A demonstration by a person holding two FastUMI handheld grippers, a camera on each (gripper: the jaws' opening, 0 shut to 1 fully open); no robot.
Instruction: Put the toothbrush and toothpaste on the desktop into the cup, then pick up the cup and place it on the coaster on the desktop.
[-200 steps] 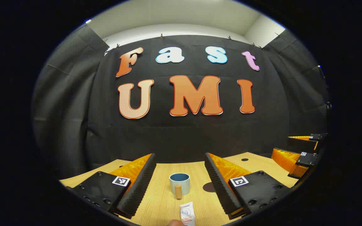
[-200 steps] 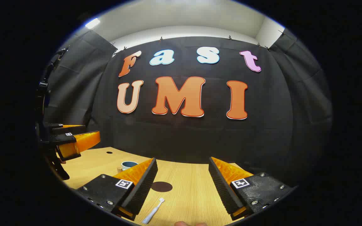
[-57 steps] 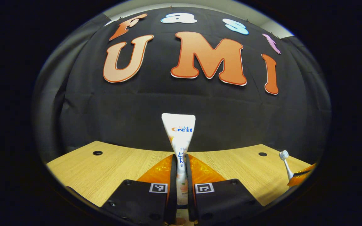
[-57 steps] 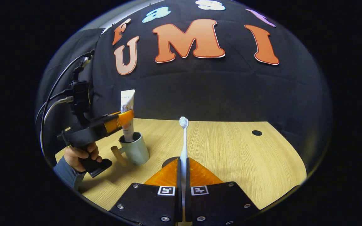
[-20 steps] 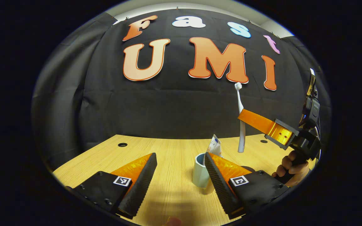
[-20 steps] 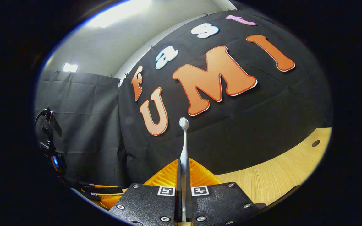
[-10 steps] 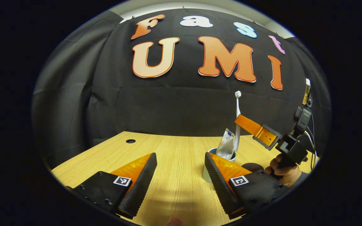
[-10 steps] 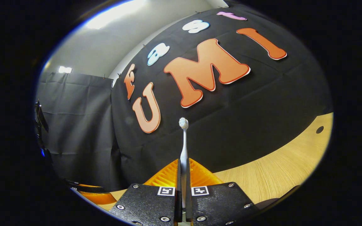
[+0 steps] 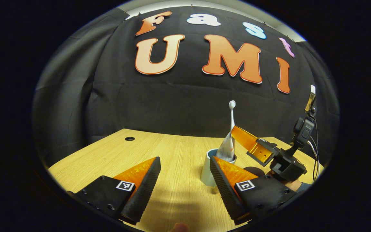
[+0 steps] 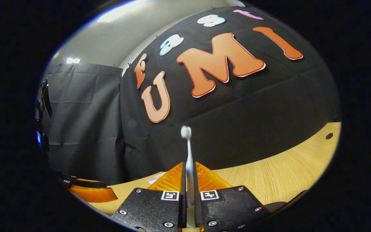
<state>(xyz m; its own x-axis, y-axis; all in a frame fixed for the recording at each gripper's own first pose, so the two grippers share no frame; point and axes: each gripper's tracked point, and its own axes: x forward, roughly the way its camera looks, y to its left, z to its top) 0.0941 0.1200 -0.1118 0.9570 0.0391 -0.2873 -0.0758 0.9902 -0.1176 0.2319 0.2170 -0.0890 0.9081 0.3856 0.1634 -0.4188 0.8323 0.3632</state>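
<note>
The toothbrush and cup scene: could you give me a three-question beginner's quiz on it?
1. True or false: the toothpaste tube already stands in the cup.
2. What does the right gripper hold? A) a spoon B) a toothbrush C) a coaster
3. Fill in: the left gripper has its fingers ____.

Key: 1 true. 2 B; in the left gripper view the brush head points up, with its lower end at the cup's mouth. 3 open, holding nothing.

left gripper (image 9: 185,180) hides cup (image 9: 206,169) base; toothbrush (image 10: 188,151) blurred
</note>
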